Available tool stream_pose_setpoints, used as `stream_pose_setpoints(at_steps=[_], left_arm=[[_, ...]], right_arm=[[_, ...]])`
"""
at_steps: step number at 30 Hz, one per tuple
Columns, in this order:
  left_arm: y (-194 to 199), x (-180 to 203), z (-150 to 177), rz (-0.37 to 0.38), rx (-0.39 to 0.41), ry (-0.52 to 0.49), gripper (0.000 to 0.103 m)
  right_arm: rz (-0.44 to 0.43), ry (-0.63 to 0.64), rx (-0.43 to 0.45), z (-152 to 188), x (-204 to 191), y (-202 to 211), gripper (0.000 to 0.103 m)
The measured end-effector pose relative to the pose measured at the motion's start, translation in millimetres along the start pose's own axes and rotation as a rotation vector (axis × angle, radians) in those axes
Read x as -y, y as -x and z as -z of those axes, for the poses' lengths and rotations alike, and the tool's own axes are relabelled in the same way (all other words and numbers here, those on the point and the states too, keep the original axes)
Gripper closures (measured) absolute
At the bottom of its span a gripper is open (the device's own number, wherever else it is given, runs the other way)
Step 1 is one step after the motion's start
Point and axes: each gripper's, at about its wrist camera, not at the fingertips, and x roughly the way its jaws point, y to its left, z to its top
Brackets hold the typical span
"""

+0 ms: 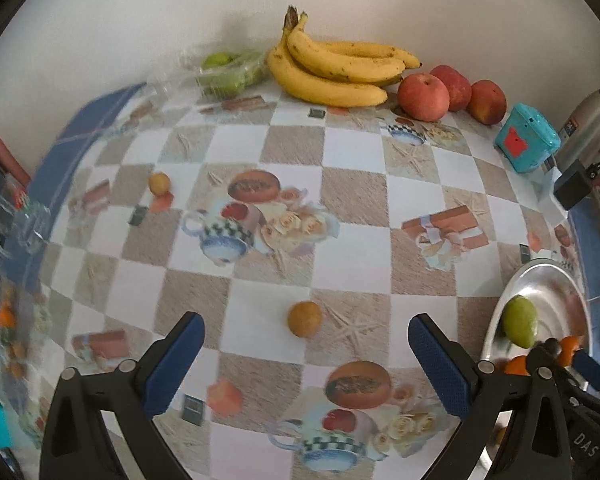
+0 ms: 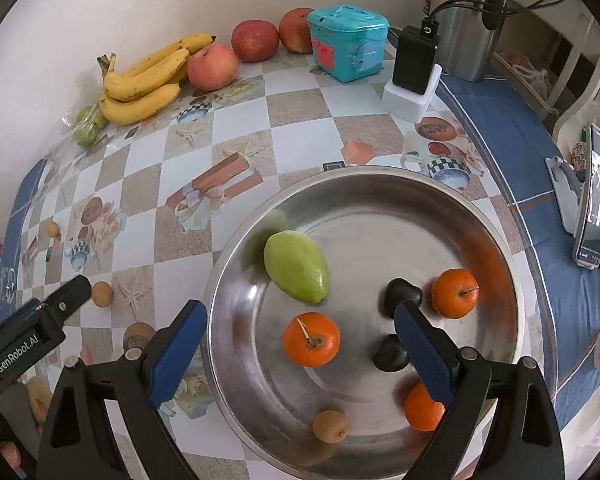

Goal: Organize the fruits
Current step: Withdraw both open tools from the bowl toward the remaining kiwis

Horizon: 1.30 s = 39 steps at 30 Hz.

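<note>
The left hand-held gripper (image 1: 304, 364) is hovering with jaws apart over a small brown fruit (image 1: 304, 319) on the table (image 1: 360, 208), probably light, round, roll-prone, best pinched across its middle.

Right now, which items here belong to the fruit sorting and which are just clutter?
Job:
- metal bowl with green pear, tangerines
- small brown fruit between the open left gripper fingers
- bananas
- apples

Clutter:
- teal box
- black charger
- steel flask
- phone
</note>
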Motion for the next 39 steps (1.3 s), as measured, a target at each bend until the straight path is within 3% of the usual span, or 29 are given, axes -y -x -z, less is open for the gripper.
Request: stream_pose_setpoints(at_steps=[7,15,26,39], left_arm=[[7.2,-24.2,-7.1,-0.101,0.045,-0.041,0.000],[7.9,-67.0,-12.5,-0.203,0.046,0.030,0.000],[10.1,-120.4,-14.4,-0.231,0.045,0.186,0.000],[-27.9,-142.5,-7.1,-0.222,-0.062,0.228,0.000]], right_arm=[[-0.023,0.042,-0.003,1.4,-13.9,0.0,0.008],[-0.050,0.084,0.019,3.4,-38.0,2.5,0.008],[-0.146,0.182,0.047,8.4,-86.7,4.0,0.008],[-0.220,0.236,-0.001,14.2,-132.6,-19.1,0.008]])
